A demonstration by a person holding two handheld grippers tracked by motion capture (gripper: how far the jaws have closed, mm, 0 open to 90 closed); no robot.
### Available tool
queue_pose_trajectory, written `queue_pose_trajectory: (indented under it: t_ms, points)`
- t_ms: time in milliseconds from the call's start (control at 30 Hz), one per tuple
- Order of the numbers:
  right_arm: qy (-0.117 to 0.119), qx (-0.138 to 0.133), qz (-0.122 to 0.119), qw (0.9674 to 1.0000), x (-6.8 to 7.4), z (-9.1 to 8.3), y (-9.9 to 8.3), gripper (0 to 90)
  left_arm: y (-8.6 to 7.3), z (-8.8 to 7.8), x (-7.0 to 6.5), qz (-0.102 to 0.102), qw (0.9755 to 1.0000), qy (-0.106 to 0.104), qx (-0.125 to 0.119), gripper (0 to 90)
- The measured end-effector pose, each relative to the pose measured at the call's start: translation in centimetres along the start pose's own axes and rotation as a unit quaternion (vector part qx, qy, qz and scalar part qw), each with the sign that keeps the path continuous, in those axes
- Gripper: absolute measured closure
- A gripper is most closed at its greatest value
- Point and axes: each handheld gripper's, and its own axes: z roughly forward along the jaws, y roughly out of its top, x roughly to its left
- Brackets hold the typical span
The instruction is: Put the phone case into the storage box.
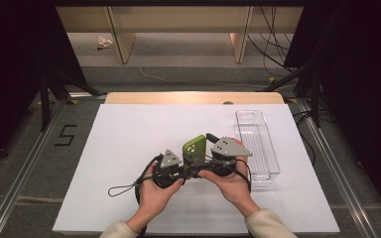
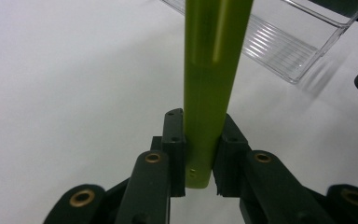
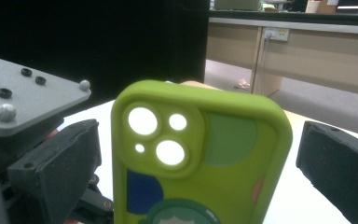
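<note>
A green phone case [image 2: 209,88] is being clamped edge-on by the left gripper [image 2: 199,154], jaws narrow. It is being flanked, untouched, by the right gripper [image 3: 196,168], jaws wide.

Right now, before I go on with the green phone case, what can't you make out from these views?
- Phone case: its lower part is cut off by the bottom edge of the right gripper view.
- Right gripper: in the high view its grey plate and the hand cover the jaws; whether they touch the case is unclear.
- Clear tray: its far end is cut off by the top edge of the left gripper view.
</note>
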Motion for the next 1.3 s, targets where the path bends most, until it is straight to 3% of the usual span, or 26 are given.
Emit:
queue_pose_trajectory:
  t_ms: [1300]
  points:
    - [-0.009,0.004,0.012,0.9999,0.09,0.22,-0.38,8.2,-0.05,0.21,-0.46,-0.002,1.0,-0.002,-0.005,77.2]
